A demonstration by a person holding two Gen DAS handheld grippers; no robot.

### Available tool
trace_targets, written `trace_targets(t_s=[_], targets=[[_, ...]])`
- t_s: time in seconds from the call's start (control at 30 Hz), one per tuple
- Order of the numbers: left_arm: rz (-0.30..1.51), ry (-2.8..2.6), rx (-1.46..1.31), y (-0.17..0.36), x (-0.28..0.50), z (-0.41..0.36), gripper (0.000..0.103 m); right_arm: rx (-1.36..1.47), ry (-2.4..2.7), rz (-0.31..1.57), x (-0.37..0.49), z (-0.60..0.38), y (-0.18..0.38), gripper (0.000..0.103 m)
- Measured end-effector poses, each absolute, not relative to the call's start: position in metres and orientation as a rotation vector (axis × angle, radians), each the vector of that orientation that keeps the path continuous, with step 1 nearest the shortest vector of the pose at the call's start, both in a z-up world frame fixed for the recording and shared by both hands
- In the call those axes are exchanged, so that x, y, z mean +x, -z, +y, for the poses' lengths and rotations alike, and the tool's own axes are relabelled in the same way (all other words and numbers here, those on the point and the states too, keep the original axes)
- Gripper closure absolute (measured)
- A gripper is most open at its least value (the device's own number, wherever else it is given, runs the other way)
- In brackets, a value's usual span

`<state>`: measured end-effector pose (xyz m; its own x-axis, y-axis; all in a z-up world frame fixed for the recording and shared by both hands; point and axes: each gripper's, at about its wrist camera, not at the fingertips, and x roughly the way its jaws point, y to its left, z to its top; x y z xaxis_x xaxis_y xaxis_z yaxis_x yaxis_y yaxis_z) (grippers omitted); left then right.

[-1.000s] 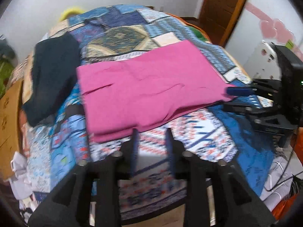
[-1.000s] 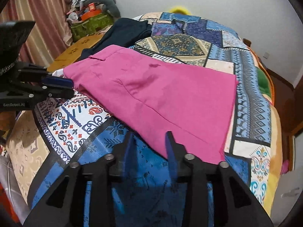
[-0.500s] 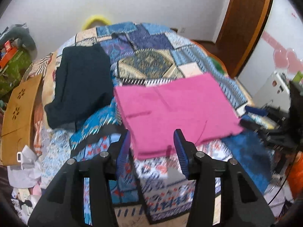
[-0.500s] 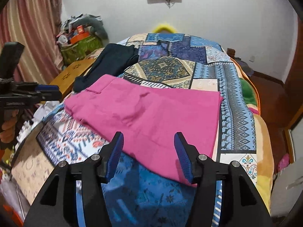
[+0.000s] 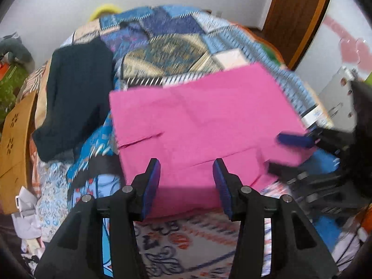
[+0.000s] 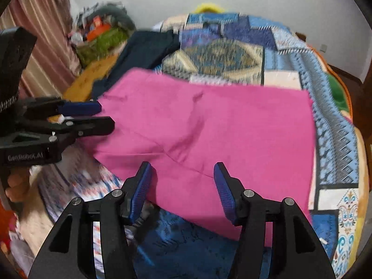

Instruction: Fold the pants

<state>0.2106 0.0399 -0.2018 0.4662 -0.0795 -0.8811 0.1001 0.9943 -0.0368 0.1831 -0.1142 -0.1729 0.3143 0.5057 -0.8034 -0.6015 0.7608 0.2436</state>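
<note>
We held the left gripper and right gripper wide apart and empty above the folded pink pants, lying on the patchwork bedspread beside dark clothing.

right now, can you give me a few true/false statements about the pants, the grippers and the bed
1. Both grippers are open. True: the left gripper and the right gripper each show a wide gap between their blue pads.
2. The pink pants hang from the left gripper. False: they lie flat on the patchwork bedspread, held by neither.
3. A dark garment lies beside the pants. True.
4. The dark garment covers the pink pants. False: it lies beside them on the bedspread.
5. The door is white. False: it is brown wood.
</note>
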Motion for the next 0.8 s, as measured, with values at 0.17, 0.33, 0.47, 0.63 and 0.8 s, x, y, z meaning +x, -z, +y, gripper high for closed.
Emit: trace_targets(t_s=[0.17, 0.33, 0.47, 0.63, 0.8], targets=[[1.053, 0.089, 0.039, 0.201, 0.203, 0.052, 0.053, -0.106, -0.705, 1.023, 0.183, -0.134, 0.177, 0.046], [1.058, 0.085, -0.006, 0.204, 0.199, 0.065, 0.041, -0.086, -0.653, 1.049, 0.185, -0.160, 0.185, 0.046], [1.051, 0.079, -0.026, 0.202, 0.196, 0.069, 0.039, -0.059, -0.606, 1.072, 0.186, -0.184, 0.190, 0.046], [1.041, 0.071, -0.033, 0.200, 0.189, 0.074, 0.036, -0.054, -0.561, 1.076, 0.181, -0.206, 0.191, 0.046], [1.042, 0.068, -0.031, 0.197, 0.185, 0.077, 0.035, -0.072, -0.538, 1.073, 0.177, -0.217, 0.189, 0.047]])
